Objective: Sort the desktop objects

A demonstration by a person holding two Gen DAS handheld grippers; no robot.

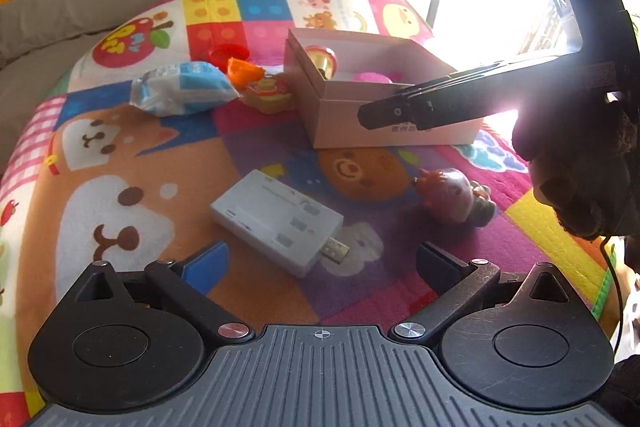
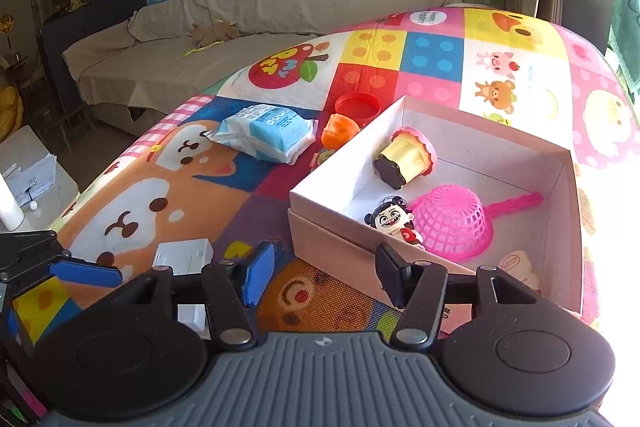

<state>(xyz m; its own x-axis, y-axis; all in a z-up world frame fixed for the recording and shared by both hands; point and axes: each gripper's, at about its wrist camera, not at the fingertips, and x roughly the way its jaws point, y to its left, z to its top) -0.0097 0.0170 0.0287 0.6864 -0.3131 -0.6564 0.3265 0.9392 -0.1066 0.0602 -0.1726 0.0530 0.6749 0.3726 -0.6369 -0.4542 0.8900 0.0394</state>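
Right wrist view: right gripper (image 2: pixel 320 277) half-open and empty beside the box (image 2: pixel 560 187); left gripper (image 1: pixel 322 259) wide, empty.

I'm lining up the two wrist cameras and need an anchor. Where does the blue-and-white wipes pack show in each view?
Left wrist view: wipes pack at upper left, left of the white box.
Right wrist view: wipes pack left of centre, beyond the box's near-left corner.
Shared landmark: the orange toy piece between pack and box.
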